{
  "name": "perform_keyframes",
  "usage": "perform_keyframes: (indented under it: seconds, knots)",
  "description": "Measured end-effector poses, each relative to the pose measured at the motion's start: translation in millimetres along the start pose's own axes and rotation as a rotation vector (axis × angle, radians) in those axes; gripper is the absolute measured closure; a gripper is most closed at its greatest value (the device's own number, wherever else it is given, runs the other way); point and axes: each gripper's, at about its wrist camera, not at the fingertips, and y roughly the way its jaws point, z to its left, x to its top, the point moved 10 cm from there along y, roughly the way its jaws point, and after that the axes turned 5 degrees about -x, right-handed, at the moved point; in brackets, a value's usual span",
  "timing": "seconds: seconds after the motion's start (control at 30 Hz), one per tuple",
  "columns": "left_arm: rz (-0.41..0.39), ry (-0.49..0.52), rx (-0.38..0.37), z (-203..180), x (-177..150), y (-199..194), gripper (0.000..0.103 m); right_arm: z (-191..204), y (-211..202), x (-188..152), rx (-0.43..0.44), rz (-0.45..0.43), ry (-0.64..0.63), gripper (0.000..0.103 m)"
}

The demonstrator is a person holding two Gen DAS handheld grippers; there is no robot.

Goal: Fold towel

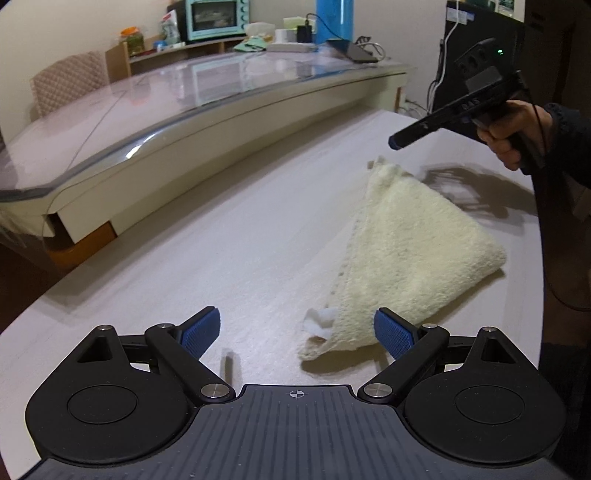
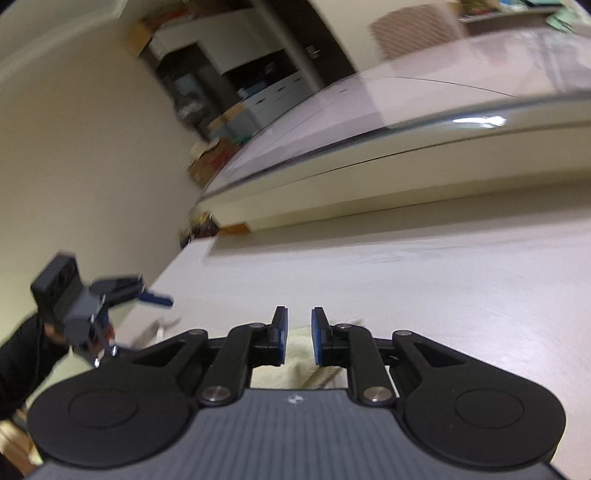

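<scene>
A cream towel [image 1: 406,251] lies folded in a rough triangle on the pale table [image 1: 221,258], with a white label [image 1: 319,321] at its near corner. My left gripper [image 1: 297,314] stands wide open just above that near corner, and its pads touch nothing. My right gripper [image 1: 395,142], held in a hand [image 1: 506,136], hovers above the towel's far corner. In the right wrist view its jaws [image 2: 299,332] stand a narrow gap apart with nothing between them, and a strip of towel [image 2: 295,369] shows below. The left gripper [image 2: 144,323] appears there at the left.
A larger glass-topped table [image 1: 166,107] runs along the far side, with a teal oven [image 1: 214,18], boxes and cables at its back. A patterned chair [image 1: 70,83] stands behind it. The pale table's left edge [image 2: 166,280] drops off toward the wall.
</scene>
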Motion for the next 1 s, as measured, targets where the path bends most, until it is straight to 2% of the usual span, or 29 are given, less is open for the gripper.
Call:
perform_keyframes:
  seconds: [0.07,0.13,0.33,0.7,0.87,0.93,1.0]
  knots:
    - [0.005,0.001,0.017,2.7,-0.7,1.8,0.009,5.8,9.8,-2.7,-0.026,0.032,-0.068,0.085]
    - [0.01,0.004,0.034,5.9,-0.5,3.7,0.009,8.6,13.4,-4.0,-0.032,0.044,-0.093,0.085]
    - [0.031,-0.002,0.064,19.9,0.6,12.1,0.008,17.3,23.2,-16.7,-0.122,0.083,-0.19,0.086]
    - [0.059,0.025,0.095,50.6,15.8,23.6,0.007,30.2,21.2,-36.0,-0.288,0.008,-0.12,0.085]
    - [0.071,-0.025,0.082,53.7,16.9,23.7,0.009,35.5,20.8,-39.3,-0.287,-0.005,-0.119,0.07]
    - [0.064,-0.055,0.081,50.1,14.2,19.2,0.009,37.3,21.7,-38.2,-0.278,-0.003,-0.116,0.065]
    - [0.05,-0.085,0.094,44.8,10.5,12.8,0.008,38.8,15.5,-36.5,-0.278,-0.005,-0.119,0.057]
